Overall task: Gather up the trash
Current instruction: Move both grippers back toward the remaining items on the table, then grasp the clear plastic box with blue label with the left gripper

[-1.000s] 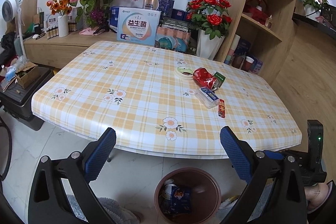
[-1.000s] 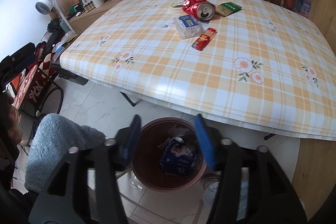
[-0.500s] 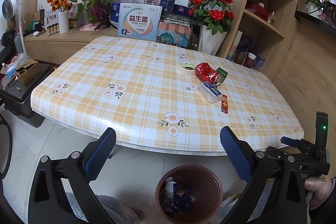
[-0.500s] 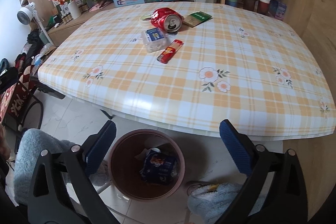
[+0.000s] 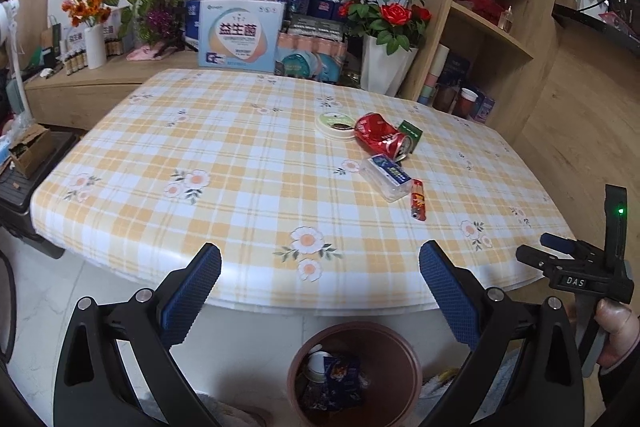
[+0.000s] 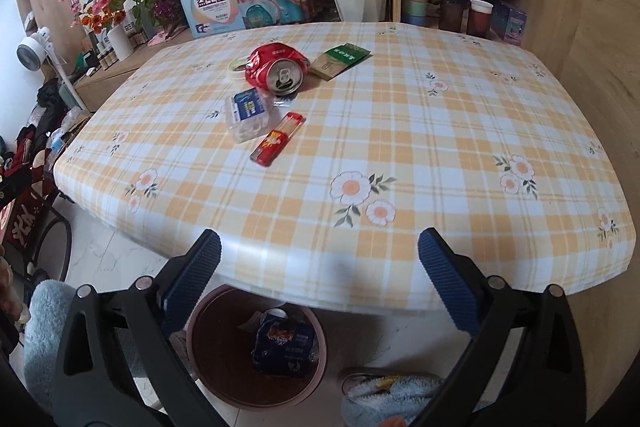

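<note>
On the checked tablecloth [image 6: 420, 131] lie a crushed red can [image 6: 276, 67] [image 5: 380, 137], a clear plastic box with a blue label [image 6: 250, 113] [image 5: 386, 177], a thin red packet [image 6: 278, 143] [image 5: 417, 198], a green packet [image 6: 340, 59] [image 5: 411, 133] and a tape roll [image 5: 335, 125] [image 6: 237, 67]. A brown bin [image 6: 224, 371] [image 5: 400, 351] on the floor holds a blue wrapper [image 6: 282, 345]. My right gripper [image 6: 319, 275] is open and empty over the table's near edge. My left gripper [image 5: 320, 285] is open and empty too, short of the table.
Boxes [image 5: 238, 37], flower vases [image 5: 386, 67] and wooden shelves [image 5: 500, 39] stand behind the table. A hand on the right gripper's handle [image 5: 588, 279] shows at the right in the left wrist view. Fluffy slippers [image 6: 392, 391] are beside the bin. Clutter fills the floor at the left.
The right gripper's jaws have spread from half closed to wide apart, and it has moved from above the bin toward the table. The left gripper has edged closer to the table.
</note>
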`<action>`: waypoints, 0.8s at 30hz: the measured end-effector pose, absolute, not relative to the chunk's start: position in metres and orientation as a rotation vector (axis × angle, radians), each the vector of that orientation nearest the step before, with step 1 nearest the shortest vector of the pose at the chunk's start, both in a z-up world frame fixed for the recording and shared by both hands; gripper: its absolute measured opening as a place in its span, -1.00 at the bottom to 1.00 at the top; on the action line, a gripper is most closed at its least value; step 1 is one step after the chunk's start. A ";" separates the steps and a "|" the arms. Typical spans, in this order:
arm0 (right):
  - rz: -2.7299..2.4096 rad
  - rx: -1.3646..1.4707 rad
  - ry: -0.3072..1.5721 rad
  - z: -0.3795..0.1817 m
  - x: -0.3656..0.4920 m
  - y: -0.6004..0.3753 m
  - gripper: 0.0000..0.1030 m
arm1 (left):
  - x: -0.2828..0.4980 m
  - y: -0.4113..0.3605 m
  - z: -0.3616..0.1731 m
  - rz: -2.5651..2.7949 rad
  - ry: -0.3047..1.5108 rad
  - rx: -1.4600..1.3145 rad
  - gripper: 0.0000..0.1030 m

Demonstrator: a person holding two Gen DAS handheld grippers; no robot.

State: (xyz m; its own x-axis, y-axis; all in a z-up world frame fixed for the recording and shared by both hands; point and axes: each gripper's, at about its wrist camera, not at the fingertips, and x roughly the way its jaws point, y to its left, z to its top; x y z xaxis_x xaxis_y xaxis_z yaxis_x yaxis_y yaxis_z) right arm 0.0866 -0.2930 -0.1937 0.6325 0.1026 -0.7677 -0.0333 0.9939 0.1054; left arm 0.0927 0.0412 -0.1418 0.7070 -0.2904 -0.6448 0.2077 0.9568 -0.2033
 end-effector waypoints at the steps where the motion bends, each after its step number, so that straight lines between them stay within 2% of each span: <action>1: 0.074 0.087 0.881 -0.194 0.091 -0.295 0.89 | 0.100 0.036 -0.143 -0.291 0.745 -0.123 0.88; 12: 0.058 0.161 0.897 -0.206 0.157 -0.333 0.89 | 0.205 -0.051 -0.170 -0.370 0.857 -0.143 0.88; 24: -0.052 0.158 0.944 -0.228 0.211 -0.374 0.88 | 0.303 -0.116 -0.226 -0.273 1.000 -0.131 0.88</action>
State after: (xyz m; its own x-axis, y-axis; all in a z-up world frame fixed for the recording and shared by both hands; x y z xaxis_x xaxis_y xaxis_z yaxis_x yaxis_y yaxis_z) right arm 0.2111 -0.3744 -0.2276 0.5860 0.0251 -0.8099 0.1130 0.9872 0.1124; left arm 0.3026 -0.1161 -0.2264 0.5103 -0.2854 -0.8113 0.1659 0.9583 -0.2328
